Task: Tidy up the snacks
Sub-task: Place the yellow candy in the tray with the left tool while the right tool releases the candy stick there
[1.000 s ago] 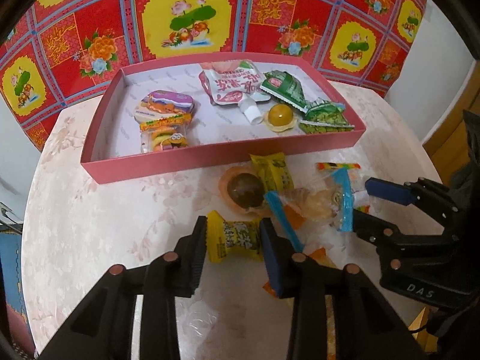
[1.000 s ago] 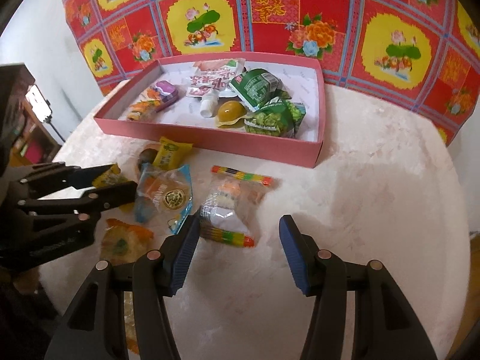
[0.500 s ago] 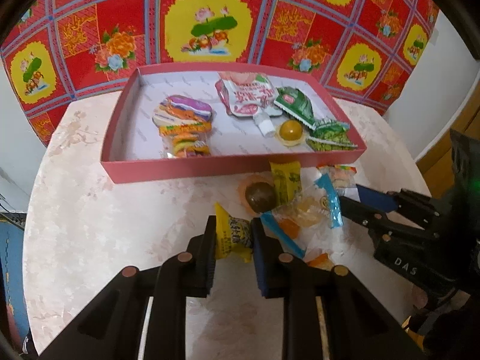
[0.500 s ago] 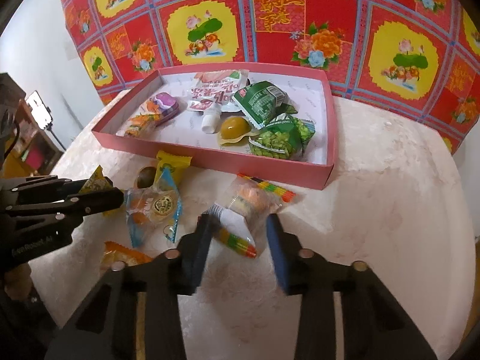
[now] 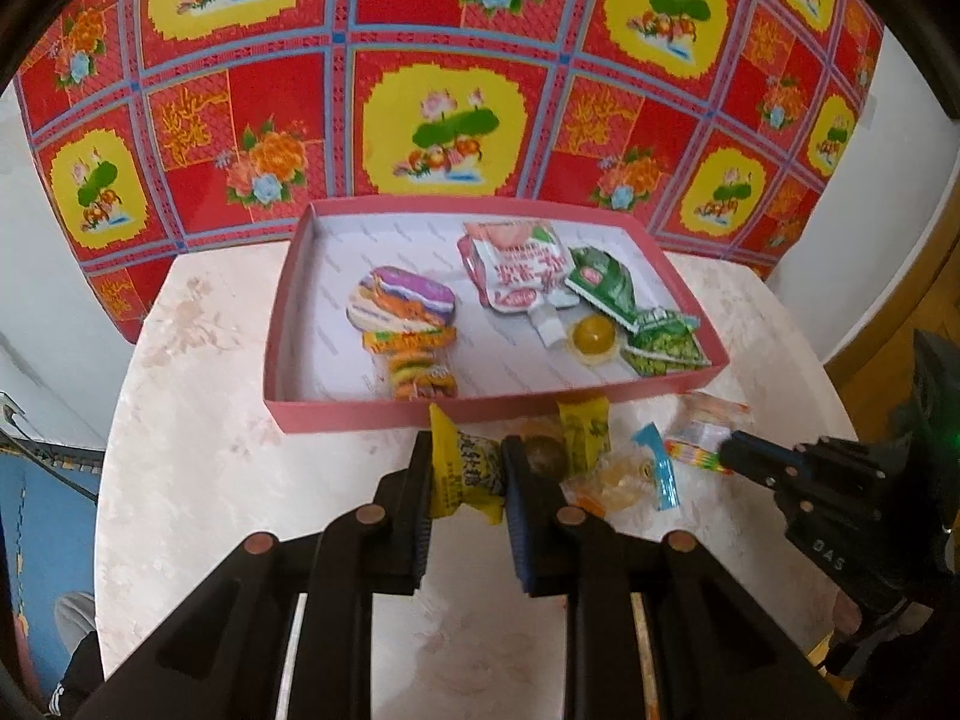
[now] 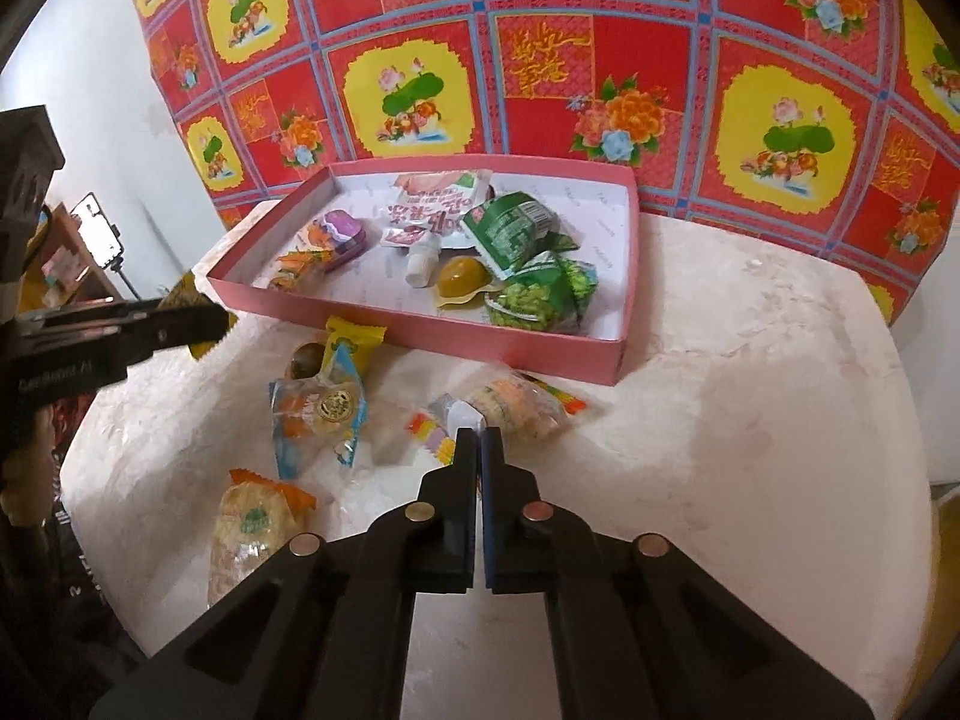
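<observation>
My left gripper (image 5: 465, 471) is shut on a yellow snack packet (image 5: 465, 474) and holds it above the table, just in front of the pink tray (image 5: 480, 408). My right gripper (image 6: 478, 450) is shut on the near edge of a clear rainbow-striped candy packet (image 6: 516, 405) on the table in front of the tray (image 6: 420, 333). The tray holds several snacks: a purple-lidded cup (image 5: 408, 297), a white pouch (image 5: 522, 273), green packets (image 5: 660, 342) and a yellow jelly (image 5: 594, 333).
Loose snacks lie on the marble table before the tray: a blue-edged packet (image 6: 318, 411), a yellow packet (image 6: 351, 339), a brown jelly cup (image 6: 305, 357) and an orange-topped cracker pack (image 6: 255, 525). A red patterned cloth (image 6: 540, 60) hangs behind. The table edge (image 6: 900, 420) curves at right.
My left gripper closed on the yellow packet and lifted it toward the tray. My right gripper moved forward and shut on the rainbow-striped packet.
</observation>
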Tool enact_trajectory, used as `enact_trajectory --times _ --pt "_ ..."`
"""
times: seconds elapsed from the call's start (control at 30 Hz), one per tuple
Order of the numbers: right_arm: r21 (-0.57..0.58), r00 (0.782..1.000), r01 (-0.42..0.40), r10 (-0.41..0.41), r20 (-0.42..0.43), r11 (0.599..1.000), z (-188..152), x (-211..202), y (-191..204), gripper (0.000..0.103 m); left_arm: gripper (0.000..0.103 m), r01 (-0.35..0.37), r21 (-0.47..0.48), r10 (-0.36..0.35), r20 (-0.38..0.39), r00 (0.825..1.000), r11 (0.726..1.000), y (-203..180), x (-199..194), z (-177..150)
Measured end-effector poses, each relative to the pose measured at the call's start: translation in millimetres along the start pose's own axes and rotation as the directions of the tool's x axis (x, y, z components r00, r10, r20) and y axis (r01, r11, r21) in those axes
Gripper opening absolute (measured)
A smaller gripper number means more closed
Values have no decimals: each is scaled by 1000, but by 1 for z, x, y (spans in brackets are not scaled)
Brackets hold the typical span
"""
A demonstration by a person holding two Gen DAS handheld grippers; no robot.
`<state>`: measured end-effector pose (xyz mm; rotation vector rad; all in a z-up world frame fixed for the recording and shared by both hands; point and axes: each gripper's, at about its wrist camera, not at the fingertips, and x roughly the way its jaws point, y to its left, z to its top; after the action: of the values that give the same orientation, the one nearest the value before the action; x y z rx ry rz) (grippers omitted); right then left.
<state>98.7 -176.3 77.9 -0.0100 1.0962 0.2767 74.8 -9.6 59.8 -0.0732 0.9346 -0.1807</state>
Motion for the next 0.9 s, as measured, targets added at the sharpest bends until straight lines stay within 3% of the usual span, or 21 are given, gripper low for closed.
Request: enact_trajectory --times 0.53,0.9 --pt "-18 993 45 -43 107 999 29 -36 -11 2 22 -40 -33 42 47 998 999 18 7 32" --pt "-66 992 21 -13 126 998 53 -16 4 2 22 -82 -14 82 13 997 997 28 43 46"
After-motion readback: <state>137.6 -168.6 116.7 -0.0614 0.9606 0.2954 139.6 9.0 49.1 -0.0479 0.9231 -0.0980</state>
